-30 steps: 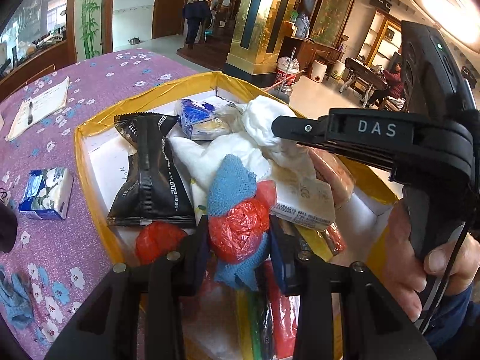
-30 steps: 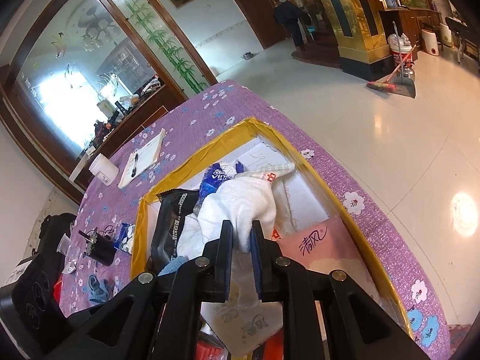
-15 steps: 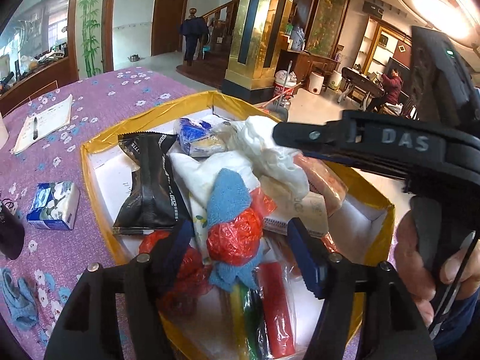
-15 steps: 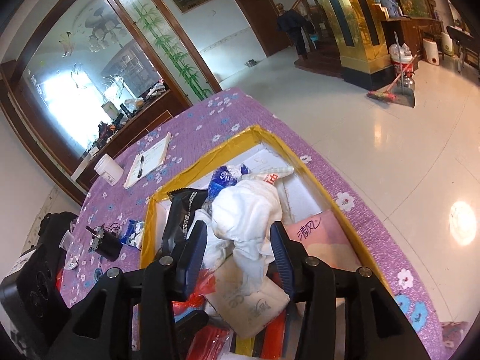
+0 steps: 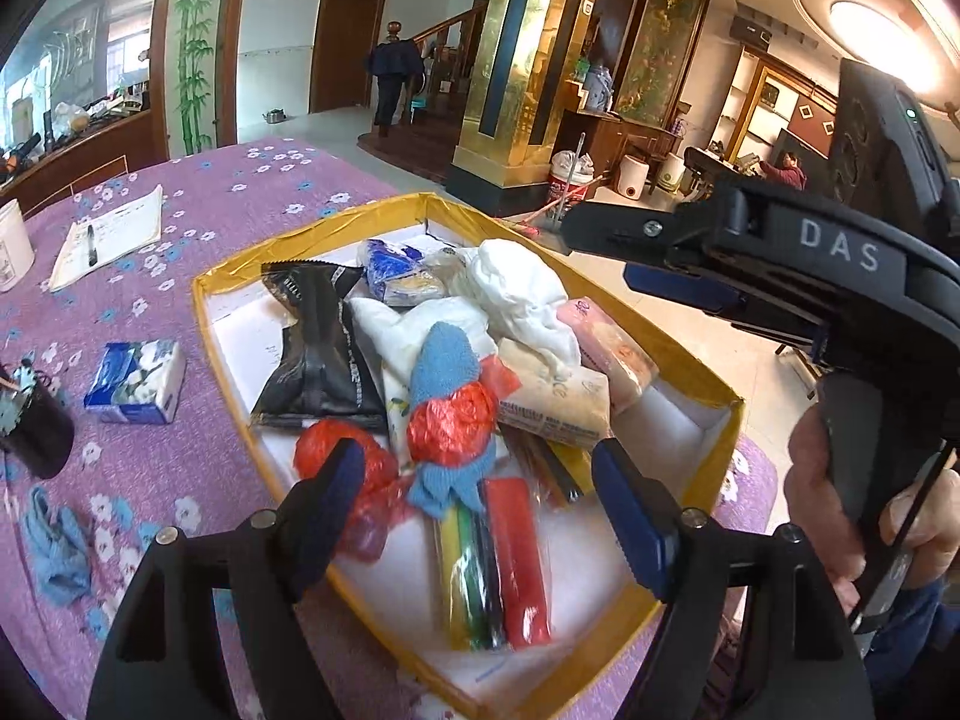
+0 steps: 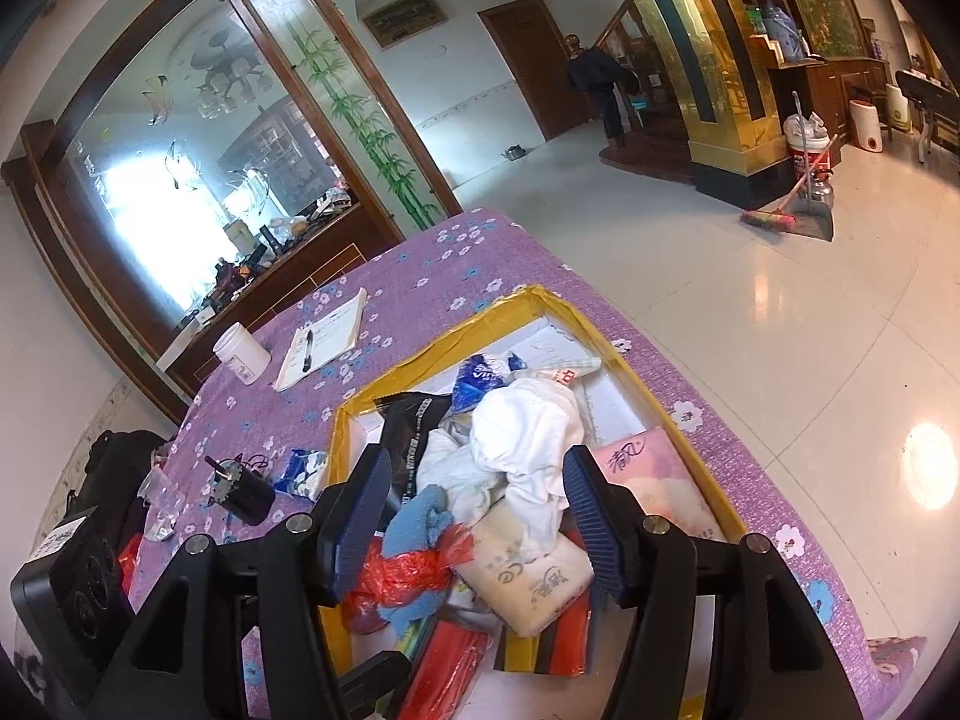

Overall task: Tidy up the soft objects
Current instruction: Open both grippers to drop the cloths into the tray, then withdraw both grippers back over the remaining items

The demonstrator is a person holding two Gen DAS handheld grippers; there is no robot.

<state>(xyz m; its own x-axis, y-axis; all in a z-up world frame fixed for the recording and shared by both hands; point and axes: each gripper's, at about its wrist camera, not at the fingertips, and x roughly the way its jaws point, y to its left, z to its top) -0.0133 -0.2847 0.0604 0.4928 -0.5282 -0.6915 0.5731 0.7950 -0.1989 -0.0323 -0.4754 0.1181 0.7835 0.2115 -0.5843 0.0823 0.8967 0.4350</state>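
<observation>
Both grippers (image 5: 480, 480) (image 6: 474, 516) now opening, empty, bundle (image 5: 450, 414) and white cloth (image 6: 528, 438) released.

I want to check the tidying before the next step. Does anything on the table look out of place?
Yes. A crumpled blue cloth and a tissue pack lie on the tablecloth, outside the box where the other soft things are piled. Both grippers are opening, and nothing is between their jaws.
</observation>
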